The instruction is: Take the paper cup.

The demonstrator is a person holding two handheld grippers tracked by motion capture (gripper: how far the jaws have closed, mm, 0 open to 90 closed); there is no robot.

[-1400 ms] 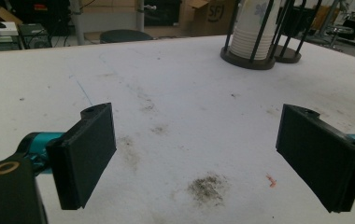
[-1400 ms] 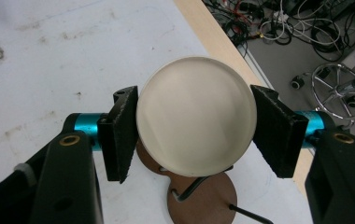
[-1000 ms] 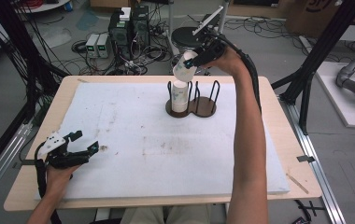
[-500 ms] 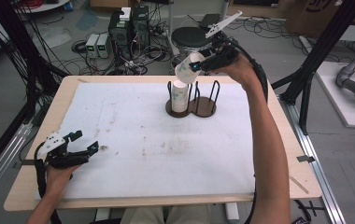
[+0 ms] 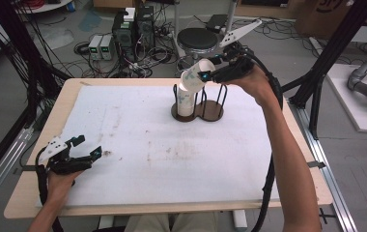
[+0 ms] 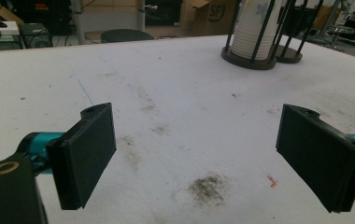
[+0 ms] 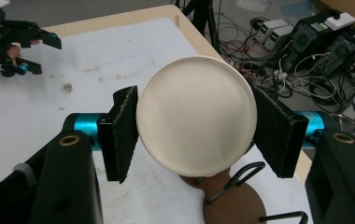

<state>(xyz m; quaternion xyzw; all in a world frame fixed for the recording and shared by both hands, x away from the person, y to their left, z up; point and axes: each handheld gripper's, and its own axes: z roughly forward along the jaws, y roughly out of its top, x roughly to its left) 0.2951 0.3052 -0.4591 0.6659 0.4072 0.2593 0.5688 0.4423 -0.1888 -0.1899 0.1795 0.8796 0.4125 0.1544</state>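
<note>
Resting low at the near-left edge of the table (image 5: pixel 123 96), the left gripper (image 5: pixel 77 153) has its jaws wide w/ nothing between, prob. parked out of the way. Further right, the cup stack (image 5: pixel 186 101) sits upright in the wire holder (image 5: pixel 198 108) so cups lift straight out the top. Above it, the right gripper (image 5: pixel 209 75) is clamped on a paper cup (image 5: pixel 193 77) by its sidewall, cup tilted, clear of the stack & the holder's rods.

Even, soft indoor light all round, no hard shadows on the white table (image 5: pixel 138 145). Slight haze across the high view. Close up, the paper cup (image 7: pixel 196 114) looks soft and washed pale, with no glare.
</note>
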